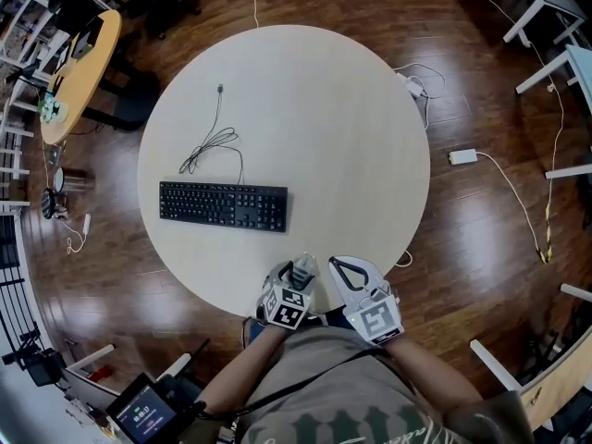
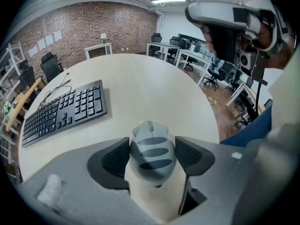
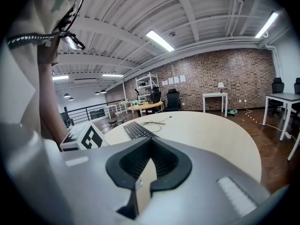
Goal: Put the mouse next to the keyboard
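1. The left gripper (image 1: 298,274) has its jaws closed on the mouse (image 2: 151,153), 1 pad on each flank. The scroll wheel points away from the holder. Whether the mouse is lifted clear of the table cannot be told.
2. The right gripper (image 1: 346,266) sits just beside the left gripper, on its right. Its jaw tips are together with nothing between them.
3. Both grippers sit at the near rim of the round table (image 1: 351,128).
4. The keyboard (image 1: 223,205) lies ahead and to the left of the left gripper, well apart from it, with its right end nearest. A loose cable (image 1: 213,141) lies beyond.
5. Judgement: the grasp is made and the carry is in hand. The next move calls for travel forward and left, set-down just off the keyboard's right end, then release.
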`<state>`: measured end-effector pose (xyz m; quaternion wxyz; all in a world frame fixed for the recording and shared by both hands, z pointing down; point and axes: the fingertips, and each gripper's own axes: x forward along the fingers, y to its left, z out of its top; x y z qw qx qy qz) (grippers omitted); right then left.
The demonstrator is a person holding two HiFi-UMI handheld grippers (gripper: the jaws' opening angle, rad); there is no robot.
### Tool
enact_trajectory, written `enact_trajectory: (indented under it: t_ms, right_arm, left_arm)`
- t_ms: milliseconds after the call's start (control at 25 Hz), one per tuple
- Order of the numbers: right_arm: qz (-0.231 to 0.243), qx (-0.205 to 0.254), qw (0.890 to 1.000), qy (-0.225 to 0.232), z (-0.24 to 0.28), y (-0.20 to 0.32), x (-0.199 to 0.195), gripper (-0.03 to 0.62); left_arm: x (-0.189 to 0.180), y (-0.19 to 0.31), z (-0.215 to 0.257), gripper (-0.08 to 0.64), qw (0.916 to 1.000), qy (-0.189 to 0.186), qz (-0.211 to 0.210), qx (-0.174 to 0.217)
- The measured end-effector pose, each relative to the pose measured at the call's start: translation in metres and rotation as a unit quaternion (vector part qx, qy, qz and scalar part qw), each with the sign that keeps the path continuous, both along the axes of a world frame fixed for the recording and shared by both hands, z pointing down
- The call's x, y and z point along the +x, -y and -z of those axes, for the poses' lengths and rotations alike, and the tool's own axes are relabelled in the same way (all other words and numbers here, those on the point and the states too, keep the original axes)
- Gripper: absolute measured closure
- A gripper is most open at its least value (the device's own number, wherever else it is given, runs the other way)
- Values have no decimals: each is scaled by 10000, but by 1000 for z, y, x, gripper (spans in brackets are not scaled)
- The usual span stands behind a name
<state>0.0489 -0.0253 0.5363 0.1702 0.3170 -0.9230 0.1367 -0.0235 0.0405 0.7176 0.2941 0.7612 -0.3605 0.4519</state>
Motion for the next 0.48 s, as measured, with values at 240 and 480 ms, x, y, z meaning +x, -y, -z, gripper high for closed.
enact_trajectory:
  t_ms: [240, 480]
  right_arm:
    - [-109, -49, 9998, -150, -17, 2, 13, 588]
    - [-358, -186, 9991, -129, -28, -4, 24, 588]
  left_arm:
    - [3, 4, -3, 242, 10000, -5, 5, 0]
    - [4, 2, -7, 242, 10000, -14, 33, 26]
